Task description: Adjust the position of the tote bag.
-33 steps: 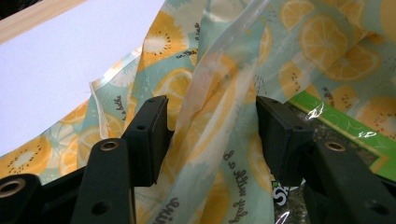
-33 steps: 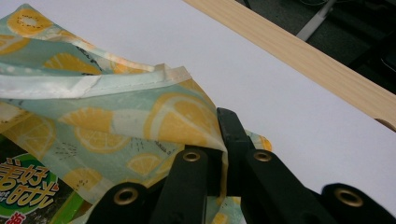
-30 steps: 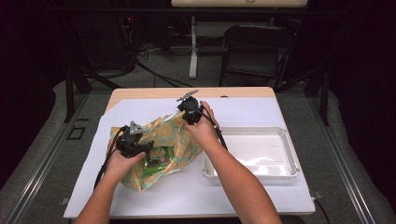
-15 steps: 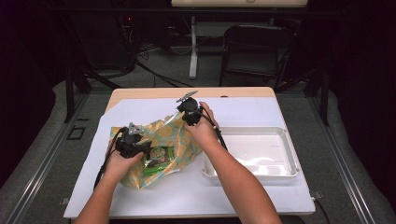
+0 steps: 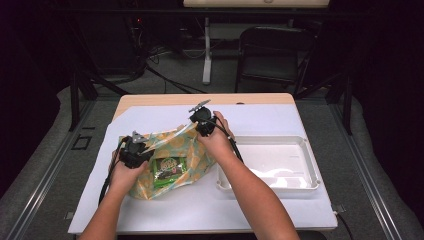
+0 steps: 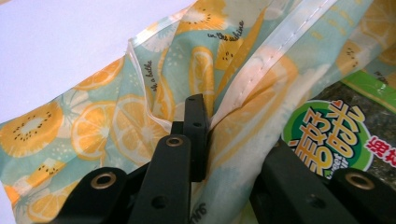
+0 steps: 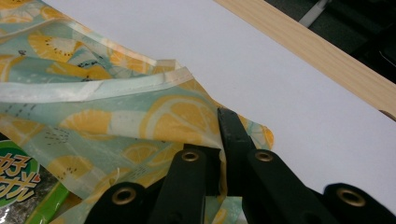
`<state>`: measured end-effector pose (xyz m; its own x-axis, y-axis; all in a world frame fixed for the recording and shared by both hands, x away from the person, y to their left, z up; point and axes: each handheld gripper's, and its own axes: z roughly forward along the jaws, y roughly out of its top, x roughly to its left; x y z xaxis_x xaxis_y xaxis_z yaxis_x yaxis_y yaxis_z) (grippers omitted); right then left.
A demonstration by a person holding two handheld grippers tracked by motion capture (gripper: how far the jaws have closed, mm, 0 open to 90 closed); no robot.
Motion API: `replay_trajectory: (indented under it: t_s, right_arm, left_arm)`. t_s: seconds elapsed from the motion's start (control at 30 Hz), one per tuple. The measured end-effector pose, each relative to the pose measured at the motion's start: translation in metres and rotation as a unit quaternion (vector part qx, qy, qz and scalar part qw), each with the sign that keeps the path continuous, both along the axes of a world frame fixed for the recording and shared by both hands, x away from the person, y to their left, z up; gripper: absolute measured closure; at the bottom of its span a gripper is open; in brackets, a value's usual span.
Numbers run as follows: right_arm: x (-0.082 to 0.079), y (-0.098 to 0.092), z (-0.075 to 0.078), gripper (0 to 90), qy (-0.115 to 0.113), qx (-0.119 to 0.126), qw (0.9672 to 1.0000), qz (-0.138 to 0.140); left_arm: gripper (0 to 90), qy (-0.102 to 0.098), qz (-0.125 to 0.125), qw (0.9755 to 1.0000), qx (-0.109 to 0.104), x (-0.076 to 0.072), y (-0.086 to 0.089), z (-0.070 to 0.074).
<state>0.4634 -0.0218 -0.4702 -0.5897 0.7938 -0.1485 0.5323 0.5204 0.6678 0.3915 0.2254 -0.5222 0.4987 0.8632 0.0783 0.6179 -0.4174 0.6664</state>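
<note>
Bag [image 5: 192, 150]: thin plastic, printed with orange and kiwi slices on pale green, lying crumpled on the white sheet [image 5: 280, 205] left of centre of the table [image 5: 200, 98]. Its mouth faces the person and is held apart by both grippers.

Left gripper [image 5: 134, 151]: at the bag's left edge in the high view. In the left gripper view its jaws have just been closing, with the bag's seamed rim [image 6: 261, 70] running between them; one fold is drawn against the left jaw, the right jaw stands a little off to the side (whether its pad presses the plastic is hard to tell, but the film looks pinched).

Right gripper [image 5: 204, 122]: at the bag's far upper corner, raised slightly above the sheet. In the right gripper view the jaws are clenched tight on a fold of the bag's edge [image 7: 205, 126], the plastic bunching between the two black tips.

Snack packet [image 5: 169, 167]: green and dark, with a round label bearing printed characters, lying inside the open bag near its mouth; seen through the opening in all three views.

Tray [image 5: 310, 165]: white, shallow, rectangular, on the sheet to the right of the bag, just beside the person's right forearm.

Background: dark floor, a chair [image 5: 272, 55] and table legs beyond the far edge.
</note>
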Motion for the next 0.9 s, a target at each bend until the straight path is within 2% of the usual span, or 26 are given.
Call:
replay_trajectory:
  t_s: [0.17, 0.2, 0.27, 0.33, 0.37, 0.4, 0.5, 0.53, 0.57, 0.73, 0.87, 0.9]
  right_arm:
    - [0.001, 0.001, -0.004, 88.3, 0.002, -0.008, 1.0, 0.003]
    - [0.001, 0.002, -0.007, 88.2, 0.003, -0.013, 0.9999, 0.002]
    - [0.001, 0.003, -0.009, 88.2, 0.003, -0.011, 0.9999, 0.0]
    - [0.001, 0.003, -0.012, 88.1, 0.01, -0.014, 0.9998, 0.004]
    - [0.001, 0.004, -0.014, 88.1, 0.007, -0.007, 0.9999, -0.001]
    - [0.002, 0.004, -0.014, 88.1, 0.014, -0.018, 0.9997, 0.004]
    - [0.002, 0.004, -0.018, 88.1, 0.017, -0.017, 0.9997, -0.001]
    - [0.003, 0.004, -0.019, 88.1, 0.02, -0.024, 0.9995, 0.001]
    - [0.003, 0.005, -0.021, 88.1, 0.019, -0.02, 0.9996, -0.001]
    - [0.003, 0.005, -0.028, 87.7, 0.027, -0.028, 0.9993, -0.002]
    - [0.004, 0.005, -0.034, 87.6, 0.031, -0.026, 0.9991, -0.005]
    - [0.004, 0.004, -0.034, 87.6, 0.035, -0.033, 0.9988, -0.004]
  left_arm:
    - [83.0, -0.002, 0.013, 0.9999, -0.006, 0.001, 0.004, -0.003]
    - [83.0, 0.005, 0.016, 0.9998, -0.011, 0.002, 0.006, -0.004]
    - [83.0, 0.001, 0.02, 0.9997, -0.012, 0.003, 0.007, -0.005]
    - [83.0, 0.012, 0.019, 0.9996, -0.018, 0.004, 0.009, -0.007]
    - [83.1, 0.012, 0.019, 0.9996, -0.018, 0.004, 0.009, -0.007]
    - [83.1, 0.01, 0.023, 0.9995, -0.018, 0.004, 0.01, -0.009]
    - [83.1, 0.015, 0.023, 0.9995, -0.016, 0.005, 0.011, -0.01]
    - [83.1, 0.015, 0.023, 0.9995, -0.016, 0.006, 0.011, -0.011]
    - [83.1, 0.011, 0.028, 0.9994, -0.015, 0.006, 0.011, -0.012]
    - [83.0, 0.021, 0.025, 0.9993, -0.017, 0.007, 0.013, -0.013]
    - [83.0, 0.021, 0.026, 0.9993, -0.018, 0.007, 0.013, -0.015]
    - [83.1, 0.017, 0.029, 0.9993, -0.018, 0.007, 0.013, -0.016]
